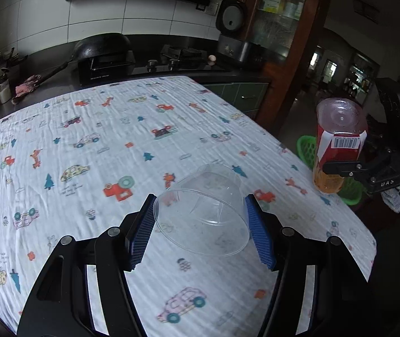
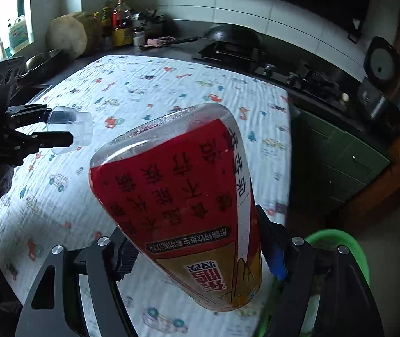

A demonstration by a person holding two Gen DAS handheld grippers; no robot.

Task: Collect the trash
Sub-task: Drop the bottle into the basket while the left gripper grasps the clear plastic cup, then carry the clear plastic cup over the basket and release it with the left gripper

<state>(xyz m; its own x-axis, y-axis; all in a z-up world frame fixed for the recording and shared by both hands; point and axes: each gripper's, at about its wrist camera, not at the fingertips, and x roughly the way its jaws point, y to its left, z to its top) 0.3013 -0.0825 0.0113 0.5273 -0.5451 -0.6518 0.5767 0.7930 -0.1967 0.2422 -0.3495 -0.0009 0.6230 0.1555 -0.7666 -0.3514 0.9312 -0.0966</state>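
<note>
My left gripper [image 1: 200, 230] is shut on a clear plastic cup [image 1: 202, 210], its blue pads against the cup's sides near the rim, just above the patterned tablecloth [image 1: 87, 154]. The cup [image 2: 70, 129] also shows in the right wrist view, held in the left gripper [image 2: 59, 126]. My right gripper [image 2: 197, 255] is shut on a red and yellow labelled plastic bottle [image 2: 183, 205], held upside down past the table's right edge. The bottle [image 1: 338, 146] also shows in the left wrist view, above a green basket [image 1: 309, 148].
The green basket [image 2: 348, 252] sits on the floor under my right gripper. A dark kitchen counter [image 1: 157, 67] with a wok, a stove and a rice cooker [image 1: 232, 28] runs behind the table. Oil bottles [image 2: 121, 22] stand at the counter's far left.
</note>
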